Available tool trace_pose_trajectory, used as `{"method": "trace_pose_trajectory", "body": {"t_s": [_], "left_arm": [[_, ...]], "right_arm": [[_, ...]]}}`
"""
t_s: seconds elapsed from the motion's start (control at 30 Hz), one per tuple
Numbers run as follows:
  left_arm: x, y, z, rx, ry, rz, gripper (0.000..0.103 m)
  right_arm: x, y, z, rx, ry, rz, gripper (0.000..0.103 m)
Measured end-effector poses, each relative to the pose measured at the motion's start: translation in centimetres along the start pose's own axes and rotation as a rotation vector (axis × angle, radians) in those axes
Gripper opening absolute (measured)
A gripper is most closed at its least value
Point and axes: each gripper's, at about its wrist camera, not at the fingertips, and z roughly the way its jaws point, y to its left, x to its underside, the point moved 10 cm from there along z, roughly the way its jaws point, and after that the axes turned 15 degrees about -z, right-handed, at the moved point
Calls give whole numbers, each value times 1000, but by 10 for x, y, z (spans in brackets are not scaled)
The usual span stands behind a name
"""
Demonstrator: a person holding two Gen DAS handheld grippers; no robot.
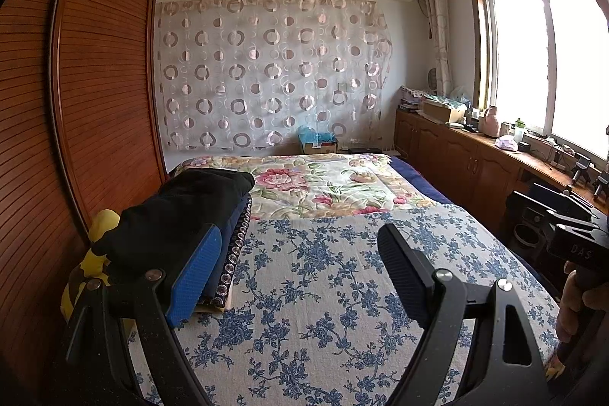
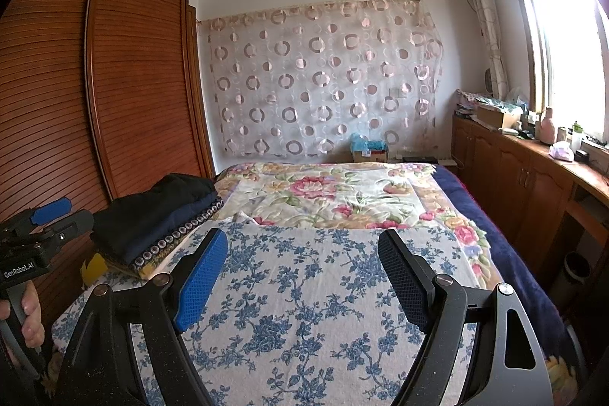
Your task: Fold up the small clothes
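Observation:
A stack of folded dark clothes [image 1: 182, 212] [image 2: 160, 212], black on top of navy with a dotted trim, lies at the left side of the bed. My left gripper [image 1: 300, 269] hovers open over the blue-flowered white sheet [image 1: 335, 276], its left finger beside the stack, nothing between the pads. My right gripper [image 2: 304, 273] also stands open and empty above the same sheet [image 2: 304, 295]. The left gripper's body [image 2: 34, 238] shows at the left edge of the right wrist view, held by a hand [image 2: 30, 318]. The right gripper's body [image 1: 563, 227] shows at the right edge of the left wrist view.
A wooden slatted wardrobe [image 1: 87, 94] runs close along the bed's left. A pink-flowered quilt [image 1: 323, 185] covers the far half of the bed. A yellow and black cloth [image 1: 95, 253] lies by the stack. Cluttered wooden cabinets [image 1: 456, 158] stand under the window at the right.

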Motion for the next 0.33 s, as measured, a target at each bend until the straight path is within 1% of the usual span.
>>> {"method": "trace_pose_trajectory", "body": {"t_s": [0.33], "left_arm": [[1, 0, 1, 0, 0, 0, 85]], "right_arm": [[1, -4, -3, -3, 3, -2, 83]]}}
